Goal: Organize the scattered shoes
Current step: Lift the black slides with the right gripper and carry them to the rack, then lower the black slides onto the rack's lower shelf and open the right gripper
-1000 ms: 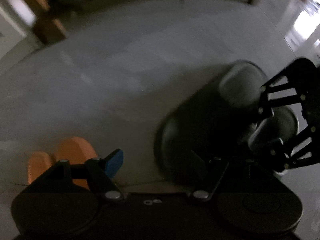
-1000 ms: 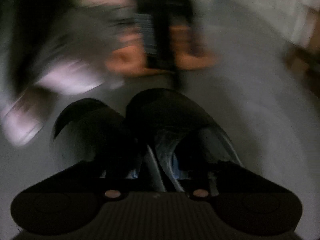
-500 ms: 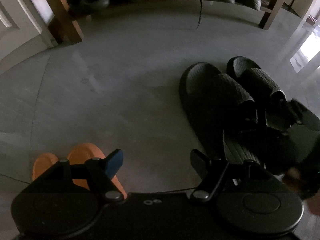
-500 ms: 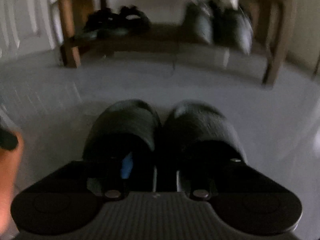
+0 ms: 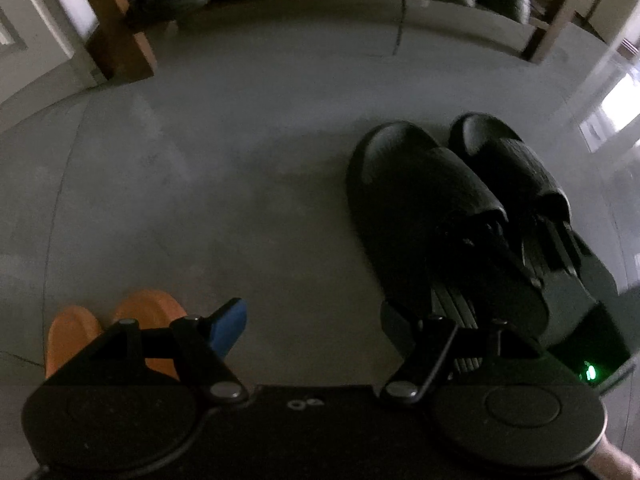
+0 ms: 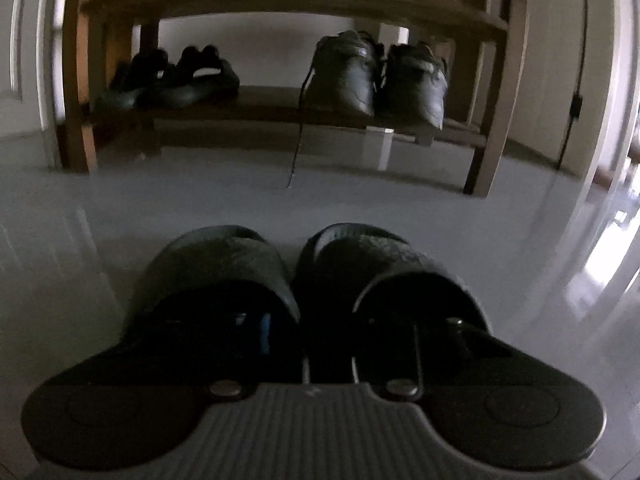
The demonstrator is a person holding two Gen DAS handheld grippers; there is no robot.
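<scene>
Down on the grey floor [image 5: 248, 184] we have a pair of black slides [image 6: 280, 280] lying side by side, toes toward the wooden shoe rack [image 6: 280, 4] at twelve o'clock. Our right gripper [image 6: 316, 332] reaches into them from the heel end, one finger inside each slide, so the two inner strap walls sit between its jaws; those jaws are closing. We cannot tell in the dim light whether the pads already press on the straps. From our left wrist view the same slides [image 5: 452, 208] lie at two o'clock, the right gripper's dark body over their heels. Our left gripper [image 5: 312, 320] hangs wide and holds nothing, only bare floor between its fingers. At eight o'clock of it, partly behind its left finger, sits a pair of orange slippers [image 5: 148, 312]. On the rack's lower shelf stand black lace-up shoes [image 6: 380, 76] at one o'clock and dark sandals [image 6: 176, 76] at eleven.
</scene>
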